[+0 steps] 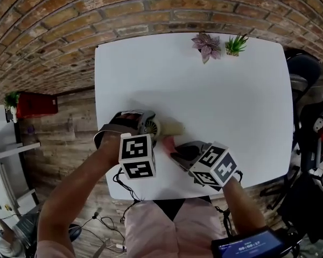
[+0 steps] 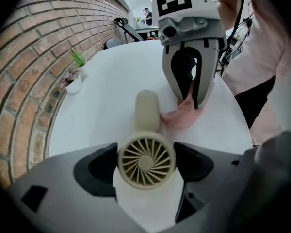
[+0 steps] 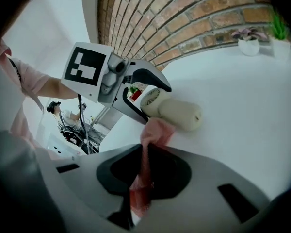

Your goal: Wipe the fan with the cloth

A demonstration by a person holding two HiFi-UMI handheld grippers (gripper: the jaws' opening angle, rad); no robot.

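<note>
A small cream hand-held fan (image 1: 162, 128) lies on its side on the white table (image 1: 215, 95), near the front edge. My left gripper (image 1: 146, 124) is shut on the fan's round grille head (image 2: 146, 160), and the handle (image 2: 147, 111) points away from it. My right gripper (image 1: 176, 152) is shut on a pink cloth (image 3: 155, 132). The cloth's free end (image 2: 183, 114) rests on the table against the side of the fan's handle (image 3: 180, 113). In the right gripper view the left gripper (image 3: 146, 102) closes on the fan from the left.
Two small potted plants (image 1: 207, 45) (image 1: 236, 44) stand at the table's far edge by the brick wall. Black chairs (image 1: 307, 69) crowd the right side. A red box (image 1: 36, 105) sits on the floor at left. Cables hang below the table's front edge.
</note>
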